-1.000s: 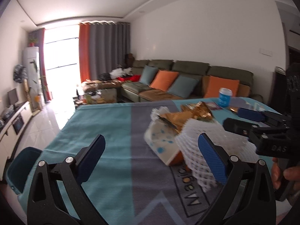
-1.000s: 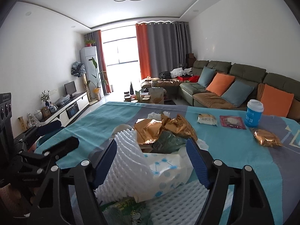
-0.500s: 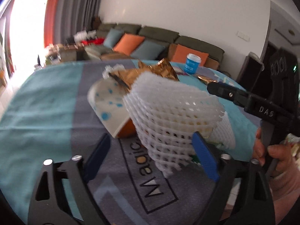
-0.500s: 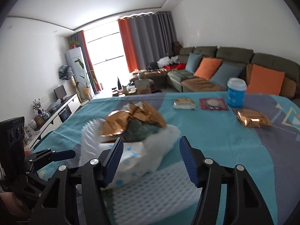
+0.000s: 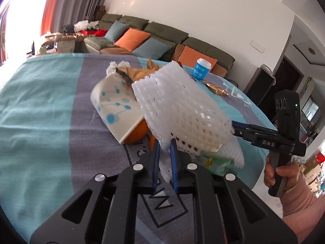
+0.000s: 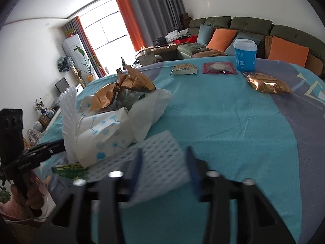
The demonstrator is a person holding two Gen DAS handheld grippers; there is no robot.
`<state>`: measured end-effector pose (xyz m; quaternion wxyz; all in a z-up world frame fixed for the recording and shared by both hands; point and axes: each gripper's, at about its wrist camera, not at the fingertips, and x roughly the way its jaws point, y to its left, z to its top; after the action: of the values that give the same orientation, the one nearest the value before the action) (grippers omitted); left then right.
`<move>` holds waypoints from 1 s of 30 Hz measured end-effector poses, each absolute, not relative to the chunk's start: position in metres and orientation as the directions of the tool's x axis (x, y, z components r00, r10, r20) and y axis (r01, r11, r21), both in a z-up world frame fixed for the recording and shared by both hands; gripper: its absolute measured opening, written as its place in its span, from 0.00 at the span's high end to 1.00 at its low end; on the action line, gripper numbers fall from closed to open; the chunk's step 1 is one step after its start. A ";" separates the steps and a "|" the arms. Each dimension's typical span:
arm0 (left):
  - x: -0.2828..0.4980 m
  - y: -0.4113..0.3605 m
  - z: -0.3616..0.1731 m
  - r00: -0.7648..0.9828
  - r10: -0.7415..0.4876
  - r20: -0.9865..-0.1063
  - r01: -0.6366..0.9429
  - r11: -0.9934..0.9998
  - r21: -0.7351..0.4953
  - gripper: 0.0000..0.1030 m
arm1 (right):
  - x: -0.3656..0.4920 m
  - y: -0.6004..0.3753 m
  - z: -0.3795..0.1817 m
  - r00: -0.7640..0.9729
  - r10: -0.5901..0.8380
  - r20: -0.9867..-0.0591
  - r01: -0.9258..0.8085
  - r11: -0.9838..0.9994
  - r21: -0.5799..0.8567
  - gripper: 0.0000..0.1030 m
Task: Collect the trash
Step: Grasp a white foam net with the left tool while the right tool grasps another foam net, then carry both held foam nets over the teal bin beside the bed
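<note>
Both grippers' jaws have just been closing: left gripper (image 5: pixel 163 152) is clamped on white foam netting (image 5: pixel 178 105) at lower centre; right gripper (image 6: pixel 163 162) is blurred, foam sheet (image 6: pixel 150 162) between its pads, grip not discernible

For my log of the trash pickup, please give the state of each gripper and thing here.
left gripper: jaws have just been closing, now shut on foam net
right gripper: jaws have just been closing, pinching the foam net's other edge
printed carton: tipped, lying on orange
blue cup: upright, lid on
gold wrappers: crumpled, torn open
gold packet: lying flat
</note>
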<state>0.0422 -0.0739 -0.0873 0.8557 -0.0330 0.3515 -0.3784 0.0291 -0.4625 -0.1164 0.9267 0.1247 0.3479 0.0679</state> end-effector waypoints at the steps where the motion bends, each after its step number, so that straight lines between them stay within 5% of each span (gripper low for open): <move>1: 0.038 -0.072 -0.084 0.473 -0.672 -0.570 0.626 0.711 -0.320 0.90 | 0.029 -0.465 -0.116 0.746 0.223 -0.628 -0.043 0.956 0.289 0.98; 8: 0.030 -0.040 -0.061 0.520 -0.668 -0.533 0.608 0.727 -0.318 0.90 | 0.019 -0.479 -0.103 0.776 0.215 -0.593 -0.019 0.947 0.319 0.92; 10: 0.027 -0.029 -0.052 0.546 -0.656 -0.522 0.596 0.742 -0.308 0.90 | 0.020 -0.485 -0.104 0.766 0.238 -0.597 -0.008 0.933 0.361 0.47; 12: 0.024 -0.020 -0.047 0.568 -0.646 -0.510 0.585 0.753 -0.302 0.90 | 0.019 -0.490 -0.108 0.753 0.261 -0.604 0.005 0.915 0.403 0.38; 15: 0.024 -0.010 -0.039 0.590 -0.633 -0.501 0.570 0.766 -0.297 0.90 | 0.020 -0.486 -0.116 0.724 0.299 -0.622 -0.005 0.903 0.429 0.38; 17: 0.023 -0.003 -0.033 0.604 -0.624 -0.495 0.561 0.775 -0.292 0.90 | 0.021 -0.480 -0.122 0.705 0.308 -0.639 -0.003 0.902 0.432 0.49; 21: 0.020 0.013 -0.026 0.629 -0.605 -0.488 0.541 0.792 -0.284 0.90 | 0.021 -0.478 -0.125 0.698 0.310 -0.646 -0.002 0.902 0.431 0.88; 30: 0.016 0.049 -0.016 0.688 -0.553 -0.469 0.481 0.832 -0.276 0.90 | 0.003 -0.485 -0.066 0.812 0.187 -0.553 0.003 0.946 0.323 0.89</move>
<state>0.0165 0.0492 -0.0162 0.9164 -0.0658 0.2763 -0.2820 0.0034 -0.4854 -0.0662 0.9388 0.1563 0.3029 0.0490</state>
